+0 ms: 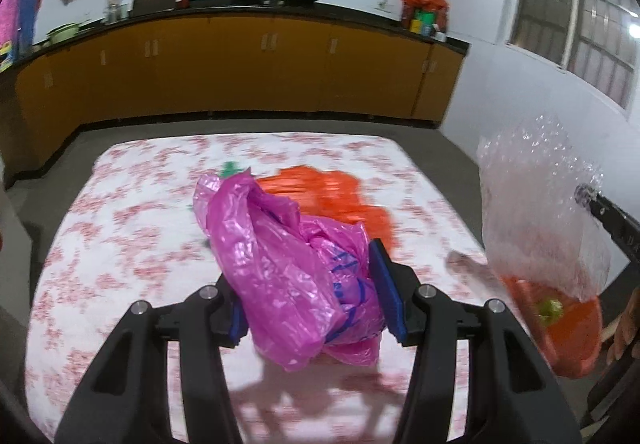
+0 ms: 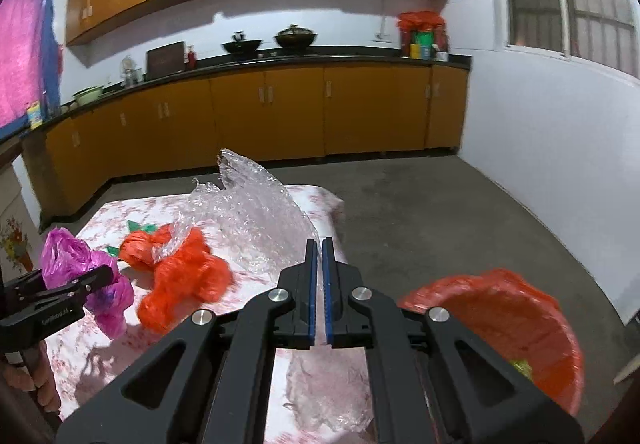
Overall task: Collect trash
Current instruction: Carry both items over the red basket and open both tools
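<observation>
Left hand-held gripper (image 1: 312, 292): closest to the left camera, low in the middle of the frame. Its blue pads squeeze the crumpled pink plastic bag (image 1: 288, 268), so it is gripping that bag.
Pink bag, where: held up over the flowered red-and-white desk (image 1: 120, 212), in the middle of the left view; at the left edge of the right view.
Pink bag, feel: thin, soft and very light. It looks slippery and squashes flat. The bunched middle looks like the best place to pinch.
Pink bag, pointing: its long side runs from low near the camera up and away, toward the upper left.
Right hand-held gripper (image 2: 320, 284): low in the middle of the right view. Its pads are nearly together, pinching an edge of the clear bubble wrap sheet (image 2: 256, 220).
Bubble wrap, where: hanging up off the desk, at the right side of the left view.
Bubble wrap, feel: light, puffy and floppy. It may swing or slip out, so a firm pinch on a fold seems wise.
Bubble wrap, pointing: its long side goes up and away from the pads, toward the upper left.
Crumpled orange plastic bag (image 2: 180, 276): lying on the desk, middle left of the right view, not held.
Orange-lined trash bin (image 2: 520, 324): lower right, just beside the desk. Something small and green lies inside.
</observation>
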Available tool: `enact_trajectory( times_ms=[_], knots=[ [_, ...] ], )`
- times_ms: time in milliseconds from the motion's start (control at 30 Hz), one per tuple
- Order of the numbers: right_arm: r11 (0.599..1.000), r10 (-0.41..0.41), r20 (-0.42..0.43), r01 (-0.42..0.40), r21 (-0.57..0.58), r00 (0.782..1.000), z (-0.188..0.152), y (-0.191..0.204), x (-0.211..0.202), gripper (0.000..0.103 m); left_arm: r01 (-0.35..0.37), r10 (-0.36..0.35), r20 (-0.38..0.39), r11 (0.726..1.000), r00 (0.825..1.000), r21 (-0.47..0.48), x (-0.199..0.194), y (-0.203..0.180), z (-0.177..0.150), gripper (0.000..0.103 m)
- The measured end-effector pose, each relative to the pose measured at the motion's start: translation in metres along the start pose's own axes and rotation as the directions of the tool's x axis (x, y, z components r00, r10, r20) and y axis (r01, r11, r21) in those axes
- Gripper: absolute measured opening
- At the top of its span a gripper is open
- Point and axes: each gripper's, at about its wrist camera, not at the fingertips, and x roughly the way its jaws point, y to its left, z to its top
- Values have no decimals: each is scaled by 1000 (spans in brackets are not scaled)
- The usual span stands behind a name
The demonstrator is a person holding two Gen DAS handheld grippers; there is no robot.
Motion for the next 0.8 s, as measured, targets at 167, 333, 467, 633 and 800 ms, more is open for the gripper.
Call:
enact_trajectory(
  times_ms=[167,333,467,633,800],
  knots=[
    [995,-89,8,88,40,996,-7,-39,-25,3,94,-94,-1,995,996,34,0,-49,1,52],
    [982,-175,15,174,70,984,-13,-74,-47,3,197,-198,-3,976,980,88,1,-104,0,52],
    [971,-223,10,221,91,975,-18,-95,-56,3,274,-273,-22,953,962,127,5,-147,-3,51],
    [962,-255,1,254,105,967,-24,-112,-62,3,345,-343,-41,922,938,177,12,-194,-8,51],
    [951,-285,1,283,124,959,-29,-129,-73,3,405,-395,-90,893,914,194,22,-223,-18,51]
  ],
)
